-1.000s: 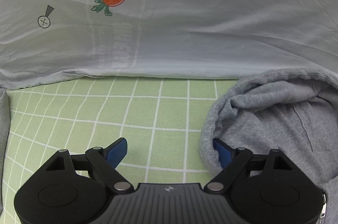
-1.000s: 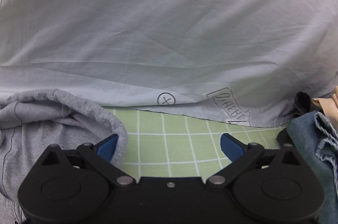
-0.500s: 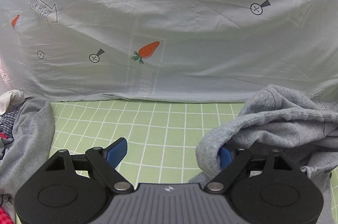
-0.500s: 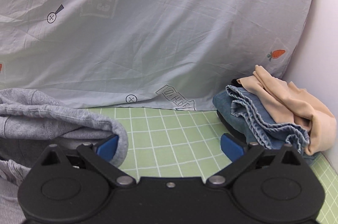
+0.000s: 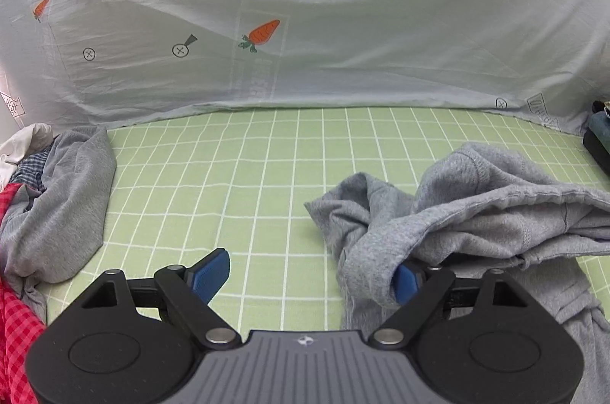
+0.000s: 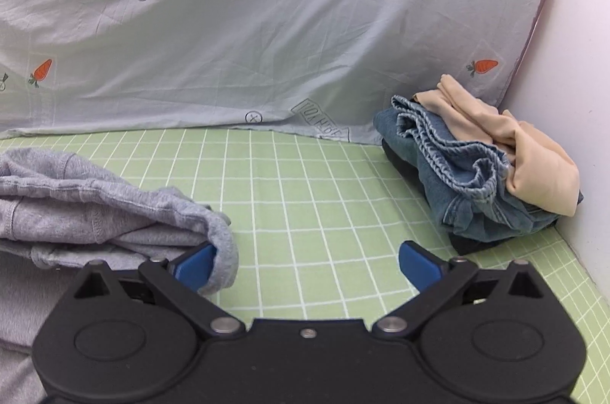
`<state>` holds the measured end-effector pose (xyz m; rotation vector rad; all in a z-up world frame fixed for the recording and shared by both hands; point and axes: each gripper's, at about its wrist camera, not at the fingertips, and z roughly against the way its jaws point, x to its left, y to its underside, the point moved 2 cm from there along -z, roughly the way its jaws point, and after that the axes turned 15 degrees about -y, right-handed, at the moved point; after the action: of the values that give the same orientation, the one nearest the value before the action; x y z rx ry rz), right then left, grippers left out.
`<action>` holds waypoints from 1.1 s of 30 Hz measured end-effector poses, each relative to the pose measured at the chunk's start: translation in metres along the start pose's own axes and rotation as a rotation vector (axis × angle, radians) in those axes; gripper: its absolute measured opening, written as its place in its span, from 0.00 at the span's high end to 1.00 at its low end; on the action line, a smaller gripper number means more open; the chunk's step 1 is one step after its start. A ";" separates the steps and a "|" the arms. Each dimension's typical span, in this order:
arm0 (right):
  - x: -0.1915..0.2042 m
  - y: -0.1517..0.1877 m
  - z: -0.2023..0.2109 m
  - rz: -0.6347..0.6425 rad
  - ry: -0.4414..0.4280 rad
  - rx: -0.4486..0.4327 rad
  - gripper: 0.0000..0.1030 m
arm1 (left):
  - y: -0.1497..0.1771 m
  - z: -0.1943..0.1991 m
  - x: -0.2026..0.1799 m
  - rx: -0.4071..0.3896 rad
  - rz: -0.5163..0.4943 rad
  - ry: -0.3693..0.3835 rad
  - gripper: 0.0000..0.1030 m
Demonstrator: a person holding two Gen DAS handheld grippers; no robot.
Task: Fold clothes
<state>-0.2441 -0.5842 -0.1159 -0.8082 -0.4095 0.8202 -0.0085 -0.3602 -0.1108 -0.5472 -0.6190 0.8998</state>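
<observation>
Grey sweatpants (image 5: 495, 213) lie crumpled on green grid mat (image 5: 267, 175), not yet folded. Left gripper (image 5: 309, 274) & right gripper (image 6: 305, 263) are held wide open, cloth draped over one finger each. Unsorted pile (image 5: 45, 205) left; folded stack (image 6: 480, 175) right.

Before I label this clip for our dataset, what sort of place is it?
Probably a staged home laundry-folding spot: a green grid cover backed by a carrot-print sheet, with a grey garment loose in the middle and denim and beige folded clothes stacked at one side.
</observation>
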 end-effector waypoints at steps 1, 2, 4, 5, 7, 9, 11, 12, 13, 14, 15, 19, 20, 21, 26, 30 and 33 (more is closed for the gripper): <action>0.003 0.004 -0.002 0.006 -0.004 0.018 0.01 | 0.003 -0.001 -0.001 0.014 -0.006 0.003 0.16; 0.005 0.007 -0.005 0.012 -0.008 0.036 0.01 | 0.006 -0.002 -0.002 0.027 -0.007 0.007 0.16; 0.010 0.011 -0.007 0.015 -0.027 0.057 0.01 | 0.010 0.001 -0.002 0.036 -0.004 0.023 0.16; 0.013 0.011 -0.007 0.018 -0.041 0.061 0.01 | 0.011 0.003 -0.001 0.037 -0.003 0.032 0.16; 0.018 0.010 -0.006 0.030 -0.061 0.056 0.01 | 0.011 0.005 0.001 0.034 -0.002 0.048 0.16; 0.022 0.008 -0.004 0.039 -0.080 0.048 0.01 | 0.009 0.008 0.004 0.031 0.007 0.075 0.16; 0.022 0.004 -0.005 0.023 -0.098 0.036 0.01 | 0.006 0.012 0.008 0.028 0.012 0.125 0.15; 0.022 0.001 -0.007 0.014 -0.103 0.029 0.01 | 0.005 0.014 0.010 0.028 0.013 0.152 0.15; 0.022 -0.002 -0.008 0.005 -0.108 0.022 0.01 | 0.004 0.016 0.011 0.028 0.017 0.176 0.14; 0.021 -0.005 -0.010 0.001 -0.111 0.017 0.01 | 0.004 0.018 0.014 0.025 0.029 0.191 0.14; 0.020 -0.007 -0.013 0.000 -0.110 0.014 0.01 | 0.003 0.019 0.017 0.023 0.042 0.203 0.13; 0.020 -0.016 -0.030 -0.021 -0.124 0.017 0.01 | 0.000 0.017 0.022 0.032 0.091 0.186 0.12; 0.020 -0.018 -0.036 -0.030 -0.128 0.022 0.01 | -0.001 0.015 0.022 0.036 0.097 0.178 0.12; 0.020 -0.018 -0.041 -0.042 -0.132 0.030 0.01 | -0.002 0.014 0.023 0.040 0.102 0.170 0.12; 0.022 -0.007 -0.056 -0.060 -0.156 0.099 0.01 | -0.015 0.009 0.018 0.038 0.134 0.174 0.12; 0.027 0.012 -0.050 -0.042 -0.183 0.154 0.01 | -0.024 0.003 0.002 0.035 0.112 0.197 0.11; 0.026 0.030 -0.042 -0.048 -0.193 0.193 0.01 | -0.021 -0.007 -0.017 0.058 0.058 0.214 0.11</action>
<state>-0.2167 -0.5719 -0.1651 -0.5403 -0.5103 0.8815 -0.0007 -0.3858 -0.1060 -0.6027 -0.3833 0.8974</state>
